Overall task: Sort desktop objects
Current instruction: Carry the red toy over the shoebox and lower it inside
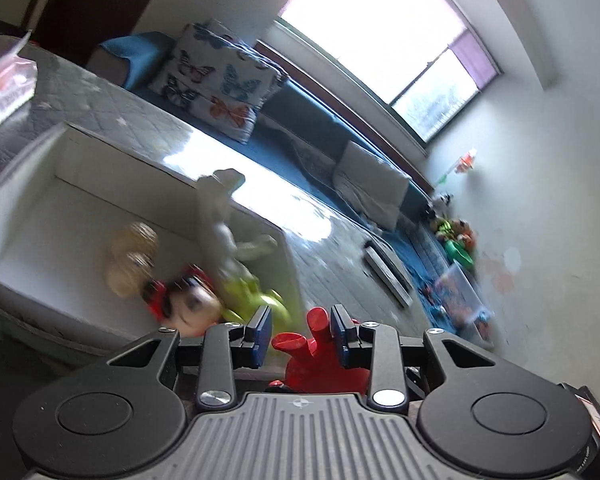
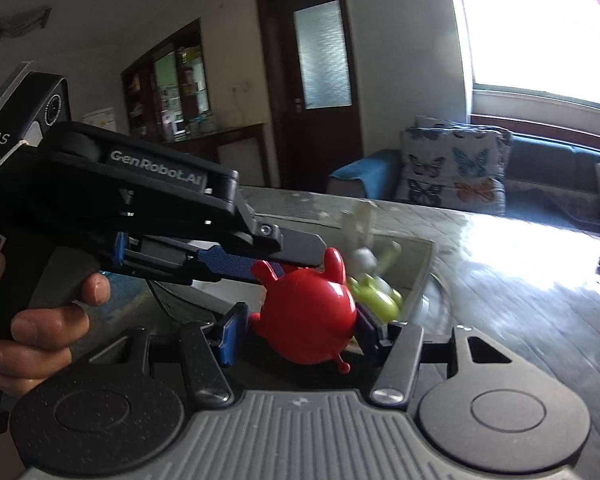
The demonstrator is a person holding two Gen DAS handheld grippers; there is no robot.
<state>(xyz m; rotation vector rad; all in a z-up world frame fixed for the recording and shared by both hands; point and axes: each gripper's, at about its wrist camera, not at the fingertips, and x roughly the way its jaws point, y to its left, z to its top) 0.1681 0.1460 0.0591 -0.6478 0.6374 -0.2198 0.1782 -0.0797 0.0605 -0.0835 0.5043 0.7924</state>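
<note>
The left gripper (image 1: pixel 300 330) clamped one limb of the glossy red plastic round-bodied toy (image 2: pixel 308 314) while the right gripper (image 2: pixel 300 334) clamped its body, at six o'clock of the white rectangular tray (image 1: pixel 60 184). Sound practice: carry both grips level and together over the near wall, then release among the blurred toys.

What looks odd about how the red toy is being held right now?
Both grippers grip the one red toy: the right gripper clamps its round body, the left gripper pinches a prong on top. It hangs over the white box, not yet dropped in.
</note>
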